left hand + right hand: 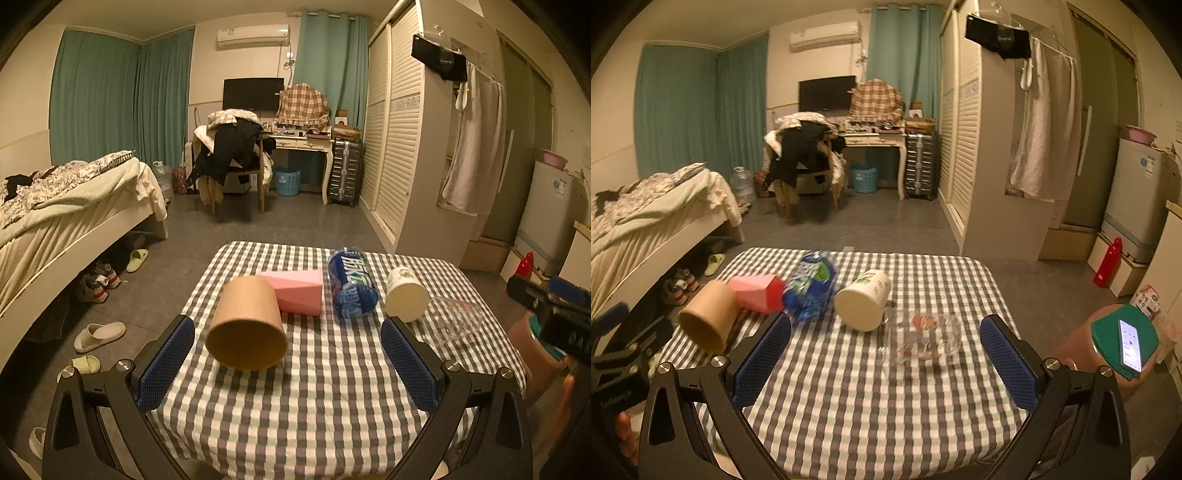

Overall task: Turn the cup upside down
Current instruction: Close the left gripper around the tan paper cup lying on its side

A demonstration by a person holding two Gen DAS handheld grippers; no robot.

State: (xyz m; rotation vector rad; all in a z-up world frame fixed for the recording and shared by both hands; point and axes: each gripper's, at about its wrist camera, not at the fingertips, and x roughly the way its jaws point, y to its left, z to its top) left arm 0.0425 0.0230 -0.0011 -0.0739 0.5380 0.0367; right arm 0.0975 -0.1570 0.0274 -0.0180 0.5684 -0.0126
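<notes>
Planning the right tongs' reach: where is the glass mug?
The glass mug lies on its side, rightmost in the row, beside the white cup, ahead of the right tongs.

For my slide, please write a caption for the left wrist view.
Open left gripper faces a brown cup lying on its side on the checkered table.

Both wrist views low, near table front edge, facing bedroom; left view sits further left.

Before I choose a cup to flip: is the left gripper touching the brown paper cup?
Apart. In the left wrist view the left gripper is open, and checked cloth shows between each blue pad and the brown paper cup.
</notes>
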